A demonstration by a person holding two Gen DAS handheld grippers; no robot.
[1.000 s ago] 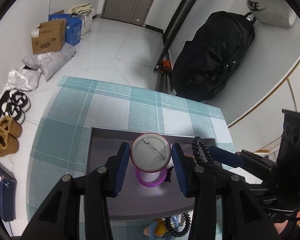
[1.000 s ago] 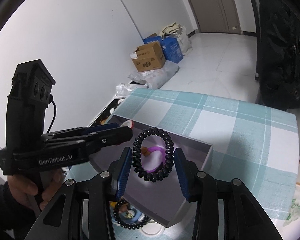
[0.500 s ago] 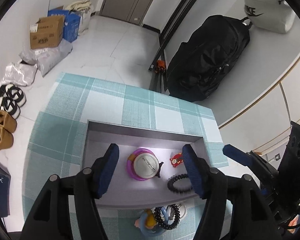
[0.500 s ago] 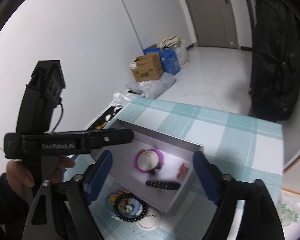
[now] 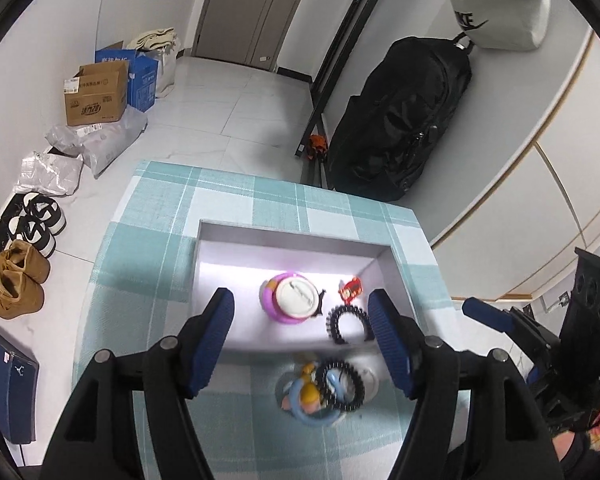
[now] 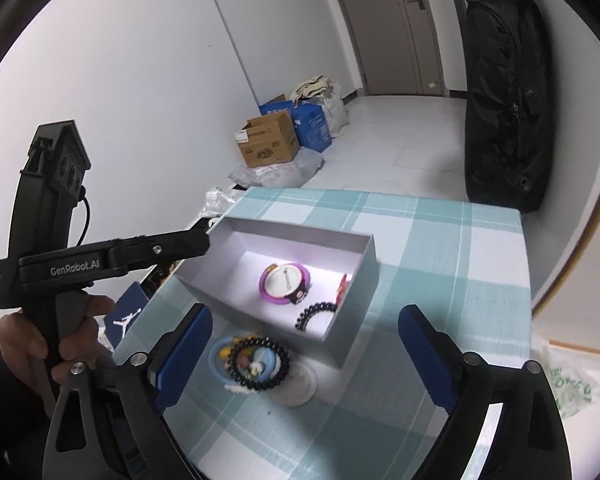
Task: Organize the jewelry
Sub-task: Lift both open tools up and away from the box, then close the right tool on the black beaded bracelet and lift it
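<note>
1. Since a second ago: round badge [image 5: 297,299] and black coil bracelet [image 5: 348,325] were let go and now lie in the grey box [image 5: 288,236].
2. Left gripper [image 5: 300,336] and right gripper [image 6: 305,350]: jaws opening, nothing between them.
3. Nearest: loose jewelry pile [image 6: 250,358] on the checked cloth [image 6: 440,264], at 6 o'clock of the box and just beside it; judged the next pick, roughly equally near both grippers.
4. Pile is roundish, no clear long axis.

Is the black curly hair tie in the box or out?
In. The black curly hair tie lies on the box floor, beside the round badge.
</note>
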